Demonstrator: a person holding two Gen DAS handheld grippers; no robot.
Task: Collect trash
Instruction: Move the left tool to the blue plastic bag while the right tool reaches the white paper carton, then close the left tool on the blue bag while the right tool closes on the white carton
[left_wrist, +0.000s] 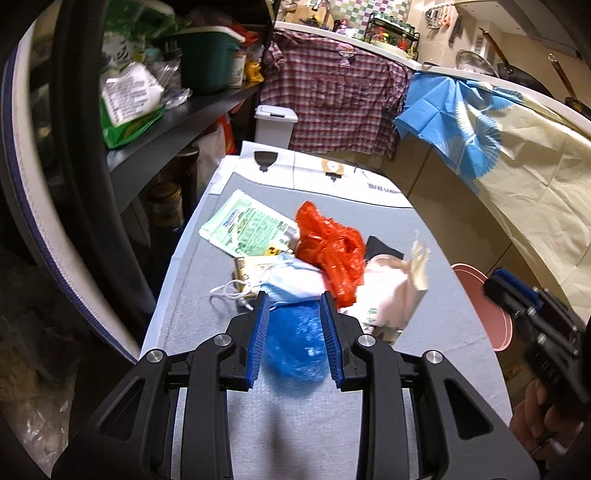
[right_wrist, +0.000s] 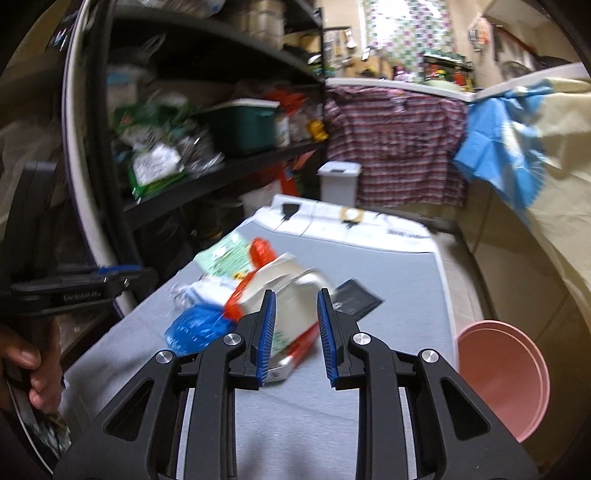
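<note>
A heap of trash lies on the grey table (left_wrist: 192, 314): a red plastic bag (left_wrist: 328, 251), a green-and-white packet (left_wrist: 243, 225), a light blue face mask (left_wrist: 291, 277), a cream paper carton (left_wrist: 391, 291) and a crumpled blue plastic bag (left_wrist: 295, 343). My left gripper (left_wrist: 293, 301) hangs open over the blue bag, which shows between its fingers without the pads pressing on it. My right gripper (right_wrist: 296, 295) is open too, framing the cream carton (right_wrist: 295, 306) from just short of it. In the left wrist view the right gripper (left_wrist: 496, 286) sits off the heap's right side.
A pink bucket (right_wrist: 498, 376) stands on the floor at the table's right edge. A small white lidded bin (left_wrist: 275, 125) stands beyond the far end. Cluttered dark shelves (left_wrist: 166, 122) run along the left, and cloth-draped counters (left_wrist: 517, 166) along the right.
</note>
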